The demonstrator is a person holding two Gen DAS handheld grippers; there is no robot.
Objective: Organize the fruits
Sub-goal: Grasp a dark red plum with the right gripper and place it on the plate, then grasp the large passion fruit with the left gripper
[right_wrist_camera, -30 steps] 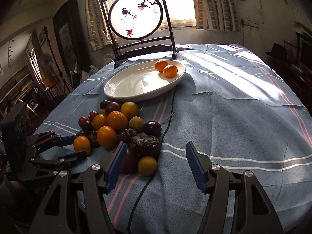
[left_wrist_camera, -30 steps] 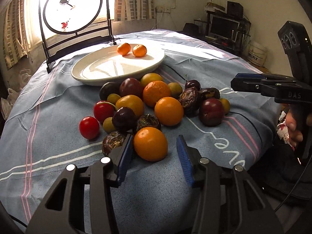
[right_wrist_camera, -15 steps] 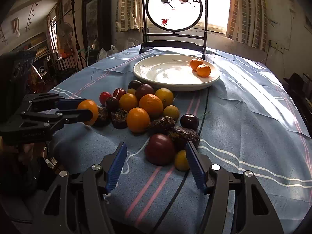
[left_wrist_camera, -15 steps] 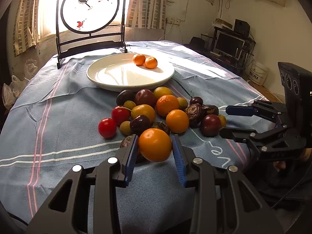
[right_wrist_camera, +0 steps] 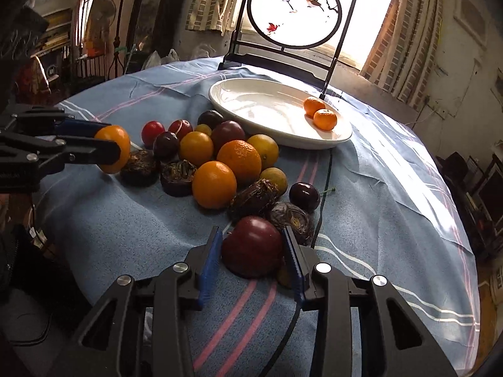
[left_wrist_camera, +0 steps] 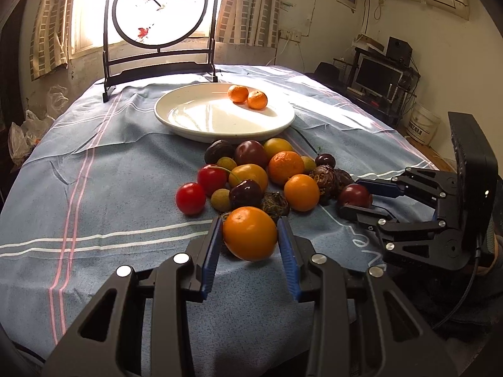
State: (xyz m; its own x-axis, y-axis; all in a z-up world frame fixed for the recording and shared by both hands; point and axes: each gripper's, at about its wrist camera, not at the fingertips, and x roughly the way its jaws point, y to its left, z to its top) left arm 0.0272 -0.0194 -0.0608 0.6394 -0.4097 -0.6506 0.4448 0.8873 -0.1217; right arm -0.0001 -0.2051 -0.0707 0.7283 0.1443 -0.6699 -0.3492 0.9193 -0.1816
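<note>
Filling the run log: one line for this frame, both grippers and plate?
left gripper: shut on orange | right gripper: shut on plum | plate: two tangerines

Daylight pours in through the window (left_wrist_camera: 94, 9) behind the round screen (left_wrist_camera: 158, 6), blowing both out to near white in both views. It glares off the white plate (left_wrist_camera: 195, 116) in front of the screen and streaks the tablecloth (right_wrist_camera: 393, 169) beside it. Room corners away from the window stay dim. Fisheye curvature bends the frame edges, which vignette to black; the centre is sharp.
</note>
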